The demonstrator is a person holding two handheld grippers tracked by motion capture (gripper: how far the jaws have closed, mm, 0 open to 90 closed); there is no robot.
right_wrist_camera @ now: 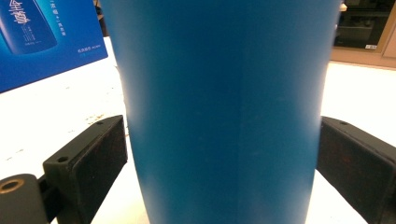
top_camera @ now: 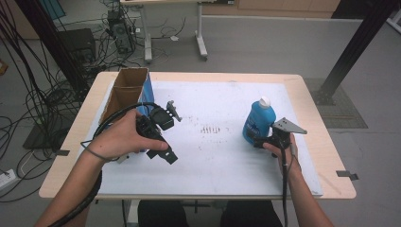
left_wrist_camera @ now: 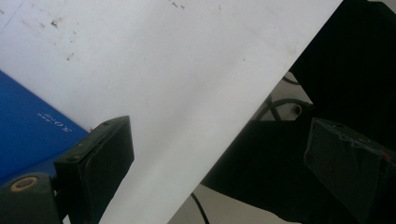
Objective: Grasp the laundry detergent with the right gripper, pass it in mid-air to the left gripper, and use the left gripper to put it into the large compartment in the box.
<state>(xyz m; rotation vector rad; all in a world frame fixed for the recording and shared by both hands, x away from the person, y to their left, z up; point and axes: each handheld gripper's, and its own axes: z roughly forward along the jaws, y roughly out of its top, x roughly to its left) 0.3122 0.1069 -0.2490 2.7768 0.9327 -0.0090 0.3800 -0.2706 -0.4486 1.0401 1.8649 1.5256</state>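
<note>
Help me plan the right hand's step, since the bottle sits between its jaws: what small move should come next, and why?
Probably close the right gripper on the blue bottle. The bottle stands upright between its jaws, the right pad at its side, a slight gap at the left pad.

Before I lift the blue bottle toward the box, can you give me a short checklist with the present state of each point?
1. Blue bottle stands upright, white cap on: ok.
2. Bottle sits between the jaws of the right gripper: ok.
3. Both pads press on the bottle: cannot tell; the right one looks to touch, a thin gap shows at the left one.
4. Cardboard box is open at the top: ok.
5. Left gripper is open and holds nothing: ok.
6. Left hand is away from the box: not ok, it is right beside it.
</note>
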